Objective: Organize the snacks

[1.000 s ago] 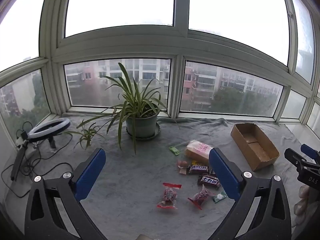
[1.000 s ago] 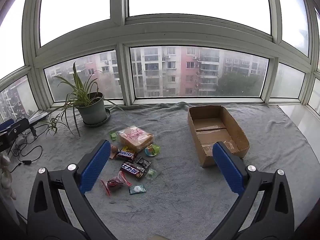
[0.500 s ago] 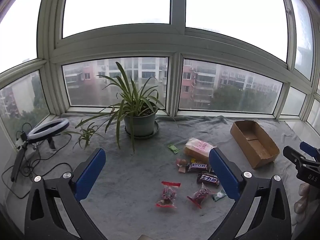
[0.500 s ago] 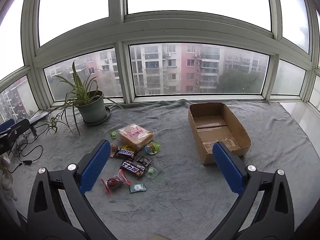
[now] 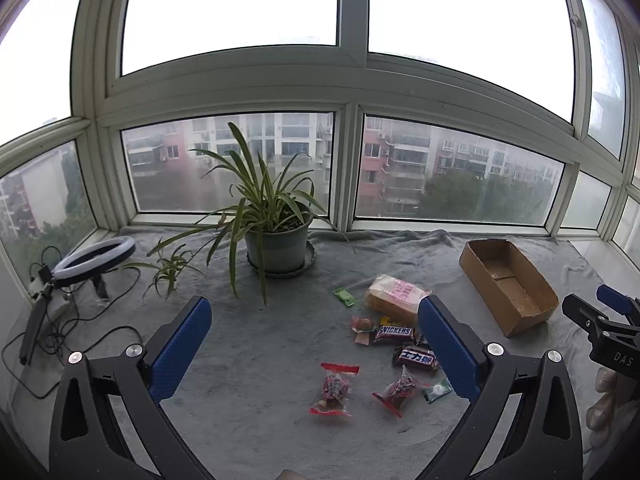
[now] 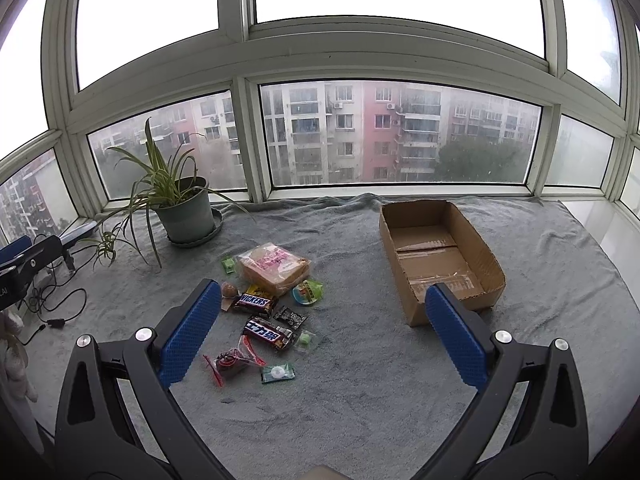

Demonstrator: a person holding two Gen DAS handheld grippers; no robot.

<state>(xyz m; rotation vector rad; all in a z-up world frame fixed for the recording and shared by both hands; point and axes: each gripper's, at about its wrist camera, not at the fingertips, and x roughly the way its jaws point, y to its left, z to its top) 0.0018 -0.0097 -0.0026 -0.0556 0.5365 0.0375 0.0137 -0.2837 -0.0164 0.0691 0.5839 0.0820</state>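
On the grey surface [image 6: 360, 380] left of the empty box [image 6: 440, 256], snacks [image 6: 264, 304] lie light, crinkly, slippery; bread bag [image 6: 274, 266] soft—pinch wrapper middles; both tools, left tool [image 5: 316, 344] and right tool [image 6: 324, 336], gape wide, empty.

The snacks [image 6: 267, 300] lie between the potted plant [image 6: 185, 212] at left and the cardboard box [image 6: 438, 256] at right.

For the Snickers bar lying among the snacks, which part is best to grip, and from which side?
Grip the Snickers bar across its narrow width near the middle, coming from above. It lies flat on the grey blanket, with other snacks crowding its ends, so only the long sides seem free. The right hand-held gripper is open.
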